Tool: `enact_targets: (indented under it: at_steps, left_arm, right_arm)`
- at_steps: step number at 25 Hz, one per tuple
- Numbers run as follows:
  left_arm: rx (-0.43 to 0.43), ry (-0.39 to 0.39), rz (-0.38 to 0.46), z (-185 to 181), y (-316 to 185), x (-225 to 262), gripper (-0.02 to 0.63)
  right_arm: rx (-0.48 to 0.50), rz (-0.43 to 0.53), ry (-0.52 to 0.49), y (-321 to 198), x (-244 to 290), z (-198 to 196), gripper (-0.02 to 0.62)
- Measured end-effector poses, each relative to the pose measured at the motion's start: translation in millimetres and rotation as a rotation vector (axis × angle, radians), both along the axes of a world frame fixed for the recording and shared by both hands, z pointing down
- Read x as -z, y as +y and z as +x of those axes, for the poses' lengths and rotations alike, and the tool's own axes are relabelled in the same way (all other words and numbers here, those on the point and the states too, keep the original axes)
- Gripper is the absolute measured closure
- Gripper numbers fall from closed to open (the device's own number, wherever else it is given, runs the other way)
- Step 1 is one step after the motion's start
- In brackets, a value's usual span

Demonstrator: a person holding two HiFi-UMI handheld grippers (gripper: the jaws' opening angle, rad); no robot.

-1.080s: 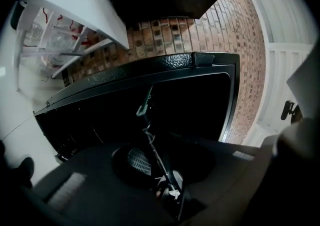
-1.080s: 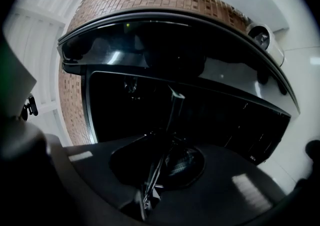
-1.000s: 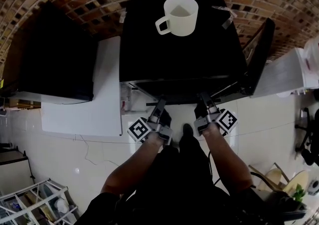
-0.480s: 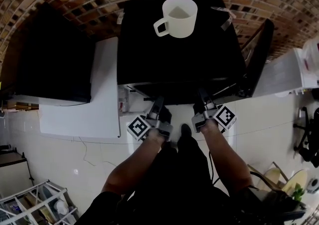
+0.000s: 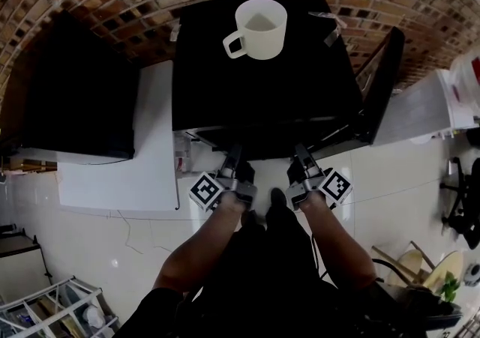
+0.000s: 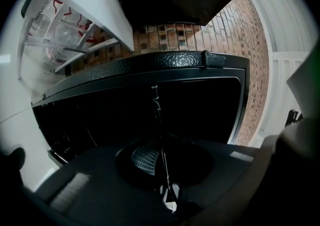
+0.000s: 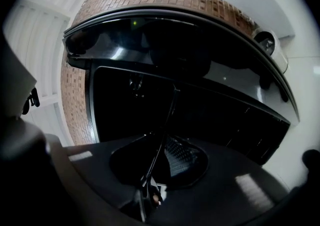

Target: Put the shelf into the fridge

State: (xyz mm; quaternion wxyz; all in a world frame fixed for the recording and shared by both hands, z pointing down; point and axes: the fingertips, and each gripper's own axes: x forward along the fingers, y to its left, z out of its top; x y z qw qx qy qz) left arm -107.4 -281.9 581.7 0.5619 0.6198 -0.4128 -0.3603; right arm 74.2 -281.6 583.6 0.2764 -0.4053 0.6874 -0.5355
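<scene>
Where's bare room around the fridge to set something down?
Free: the fridge top in front of the mug, and the white surface between the fridge and the black box on the left. Crowded: the fridge mouth, where the left gripper and right gripper hold the shelf. The left jaws have just been closing on it. The open door stands at right.

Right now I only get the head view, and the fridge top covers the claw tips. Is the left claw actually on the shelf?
Observer: Yes. In the left gripper view the left claw has just been closing, and it now pinches the shelf wire, seen edge-on.
Operator: Right one?
Observer: The right gripper view shows the right claw shut on the shelf wire too.
</scene>
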Motion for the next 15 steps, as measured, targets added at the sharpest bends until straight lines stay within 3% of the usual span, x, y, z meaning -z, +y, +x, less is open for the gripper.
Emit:
enact_targets:
  at_steps: [5, 10, 15]
  left_arm:
    - [-0.014, -0.061, -0.006, 3.7, -3.2, 0.1, 0.577]
    - [-0.044, -0.216, -0.037, 10.5, -3.0, 1.3, 0.563]
    - [-0.041, -0.263, -0.050, 8.2, -8.0, -1.6, 0.540]
  right_arm:
    - [-0.015, -0.038, 0.007, -7.1, -2.6, 4.2, 0.557]
    - [-0.058, -0.054, 0.008, -14.5, -3.0, 6.9, 0.557]
    - [-0.081, -0.094, 0.038, -18.4, -7.1, 7.4, 0.554]
